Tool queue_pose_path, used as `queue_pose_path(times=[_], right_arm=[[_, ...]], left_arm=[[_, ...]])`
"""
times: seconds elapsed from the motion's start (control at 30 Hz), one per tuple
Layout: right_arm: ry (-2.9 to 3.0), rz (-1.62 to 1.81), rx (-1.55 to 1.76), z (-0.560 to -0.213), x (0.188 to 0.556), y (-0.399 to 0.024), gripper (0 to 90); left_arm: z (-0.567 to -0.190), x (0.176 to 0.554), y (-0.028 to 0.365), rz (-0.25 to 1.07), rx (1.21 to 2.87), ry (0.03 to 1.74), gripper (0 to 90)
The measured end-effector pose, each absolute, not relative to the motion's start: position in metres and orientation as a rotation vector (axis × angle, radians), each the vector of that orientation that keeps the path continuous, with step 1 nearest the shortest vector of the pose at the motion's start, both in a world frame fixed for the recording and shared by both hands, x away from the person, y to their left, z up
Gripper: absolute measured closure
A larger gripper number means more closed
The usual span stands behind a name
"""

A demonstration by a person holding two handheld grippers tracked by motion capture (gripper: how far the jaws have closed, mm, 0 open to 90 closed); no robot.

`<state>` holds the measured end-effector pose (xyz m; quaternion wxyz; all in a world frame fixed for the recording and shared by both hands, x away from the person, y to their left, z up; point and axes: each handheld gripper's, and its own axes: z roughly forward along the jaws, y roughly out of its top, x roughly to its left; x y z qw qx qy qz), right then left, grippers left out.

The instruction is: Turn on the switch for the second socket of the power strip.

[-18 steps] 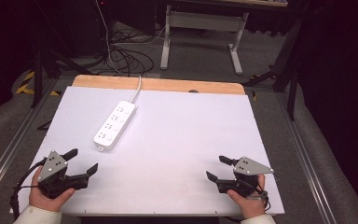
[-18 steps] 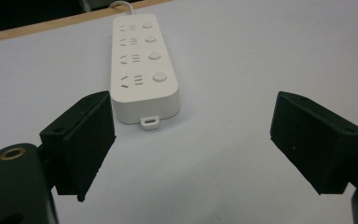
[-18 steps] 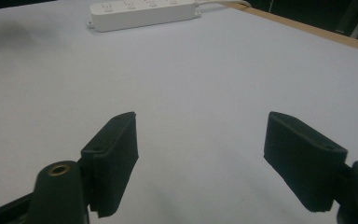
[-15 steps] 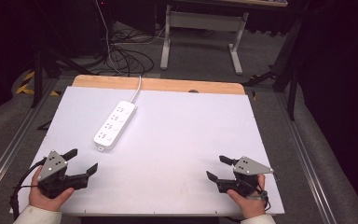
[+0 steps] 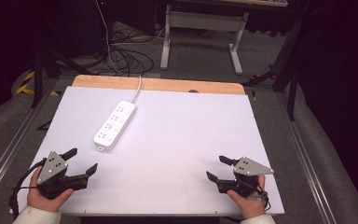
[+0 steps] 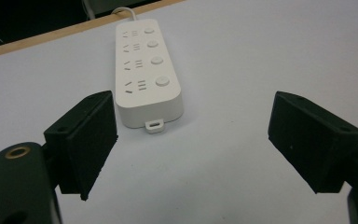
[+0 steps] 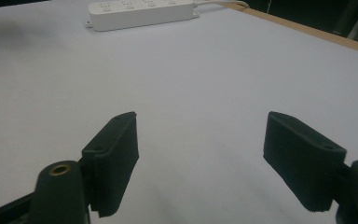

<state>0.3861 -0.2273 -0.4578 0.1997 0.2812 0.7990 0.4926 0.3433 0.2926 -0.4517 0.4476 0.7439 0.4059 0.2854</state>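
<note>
Nothing has shifted: both my left gripper (image 5: 80, 161) and right gripper (image 5: 219, 168) stay wide open, empty; power strip (image 6: 148, 78) lies untouched ahead of my left fingers (image 6: 87, 140).

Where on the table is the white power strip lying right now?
In the high view the white power strip lies on the left half of the table, toward the far edge. It sits diagonally ahead of the left gripper, clear of it.
</note>
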Motion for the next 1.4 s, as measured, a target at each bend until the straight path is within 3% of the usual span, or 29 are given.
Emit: queue_pose_path(times=[0.6,0.67,1.1,1.4], right_arm=[[2.247,1.386,0.786,-0.458,0.386,-0.227,26.6],[2.248,1.381,0.786,-0.459,0.386,-0.227,26.6],[2.252,1.378,0.788,-0.460,0.386,-0.226,26.6],[2.255,1.382,0.785,-0.460,0.386,-0.227,26.6]], left_arm=[[-0.438,0.346,0.292,0.619,1.814,1.021,16.2],[-0.434,0.348,0.293,0.581,1.816,1.018,22.5],[-0.409,0.371,0.277,0.606,1.861,1.002,24.9],[-0.397,0.393,0.268,0.595,1.872,1.002,33.1]])
